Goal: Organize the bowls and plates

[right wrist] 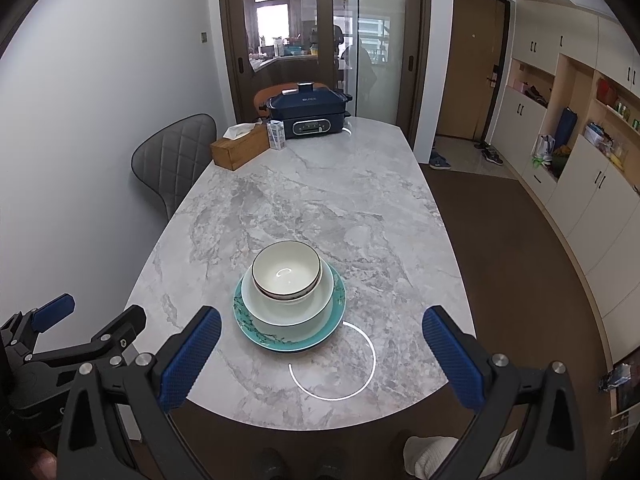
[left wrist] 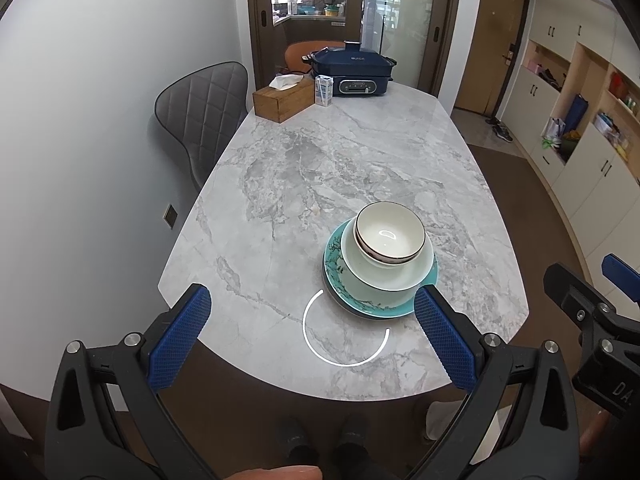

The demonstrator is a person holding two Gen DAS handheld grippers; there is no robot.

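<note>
Item: stack near table's (right wrist: 360, 208) front edge. Small dark-rimmed bowl (right wrist: 286, 270) nested in pale bowl (right wrist: 288, 308), both on teal floral plate (right wrist: 294, 340); largest at btm, so steady and prob. already sorted.
L gripper (left wrist: 312, 328): jaws wide apart, empty, held above table just short of stack.
R gripper (right wrist: 322, 348): same, empty.
Far end: tissue box (right wrist: 240, 150), blue cooker (right wrist: 308, 114), well apart.

home dining room | marble table (left wrist: 320, 168) | electric cooker (right wrist: 308, 118) | shoe cabinets (right wrist: 576, 152)
</note>
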